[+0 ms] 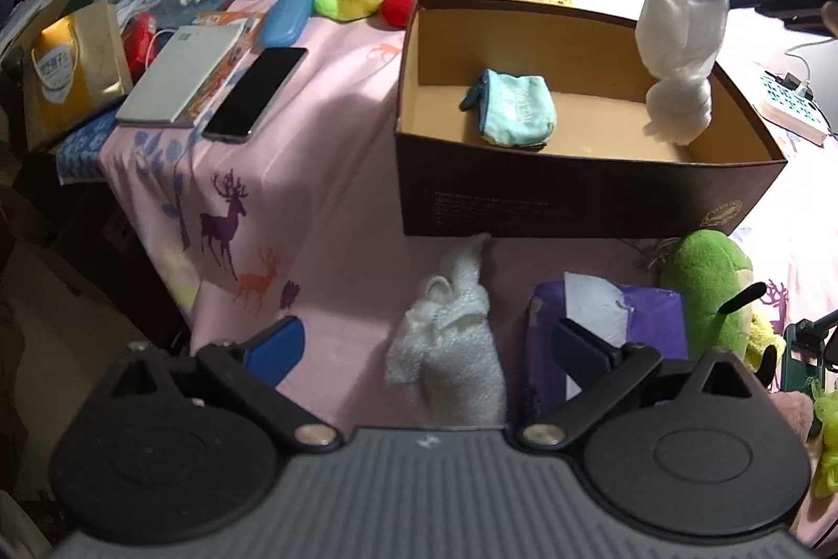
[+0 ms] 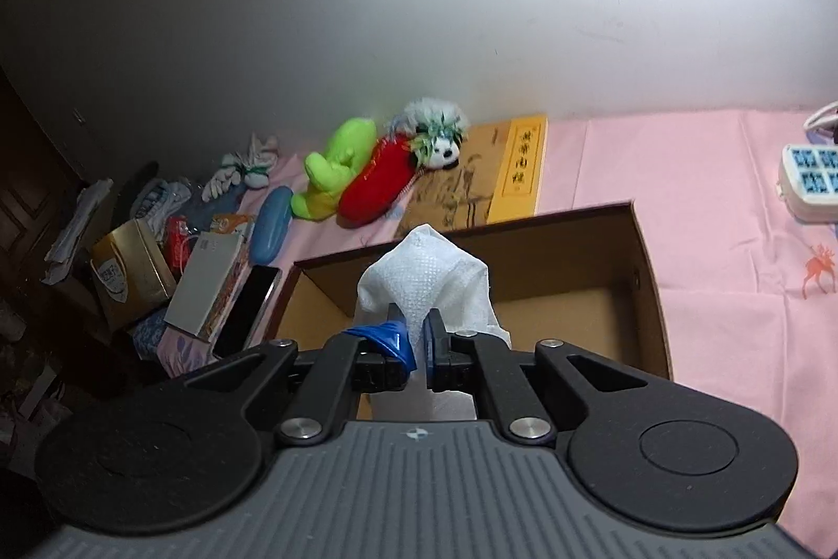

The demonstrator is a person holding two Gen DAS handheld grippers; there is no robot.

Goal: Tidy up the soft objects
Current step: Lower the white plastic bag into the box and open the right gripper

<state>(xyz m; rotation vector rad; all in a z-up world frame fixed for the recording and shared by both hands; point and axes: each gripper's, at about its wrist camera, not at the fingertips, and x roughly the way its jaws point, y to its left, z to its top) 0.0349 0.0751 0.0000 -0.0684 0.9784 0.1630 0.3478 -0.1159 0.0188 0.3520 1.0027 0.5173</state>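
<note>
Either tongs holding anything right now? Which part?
Right tongs pinch the white cloth bundle near its top, hanging over the box. Left tongs are open, holding nothing.

A pink bedsheet (image 1: 324, 171) printed with purple and orange deer carries a brown cardboard box (image 1: 576, 197) (tan inside), holding a light-blue pouch (image 1: 516, 111).

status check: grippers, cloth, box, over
Right gripper shut on white cloth, hanging over box. Left gripper open, empty, above fluffy white toy. Teal pouch already in box.
</note>
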